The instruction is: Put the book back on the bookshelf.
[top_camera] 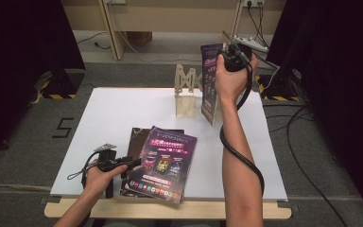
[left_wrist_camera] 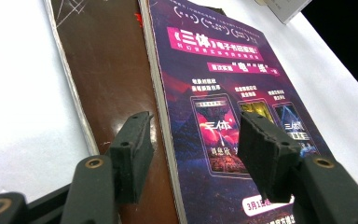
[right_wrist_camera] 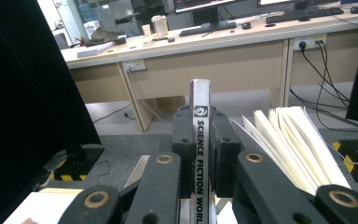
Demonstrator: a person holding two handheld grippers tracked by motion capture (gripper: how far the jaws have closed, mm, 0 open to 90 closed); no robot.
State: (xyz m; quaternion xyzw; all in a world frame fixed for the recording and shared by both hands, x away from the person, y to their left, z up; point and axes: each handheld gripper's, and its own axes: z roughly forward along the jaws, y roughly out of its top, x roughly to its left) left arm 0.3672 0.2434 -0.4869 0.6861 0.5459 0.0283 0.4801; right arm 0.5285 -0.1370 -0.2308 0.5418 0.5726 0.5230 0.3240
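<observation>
Right gripper: raised above the far right part of the table, jaws clamped on the spine of a magazine; in the right gripper view the two black jaws press on either side of the white spine printed SCIENCE FICTION WORLD
Held magazine: hangs upright from the gripper, purple cover facing the person's left, its lower edge near the table top just beside the wooden stand; in the right gripper view its loose pages fan out to the right of the jaws
Left gripper: low at the near left of the table, held in the left hand, jaws spread wide with nothing between them; in the left gripper view they sit just over the stacked magazines
Purple magazine: lies flat on top of the near pile, slightly turned, its cover showing three small book pictures and Chinese headline text
Brown magazine: lies under the purple one, its dark cover showing along the left side
Wooden stand: upright at the far middle of the table, to the left of the hanging magazine
Table: white top, with a wooden edge along the near side
Cables: a thick black one runs from the right gripper down along the forearm
</observation>
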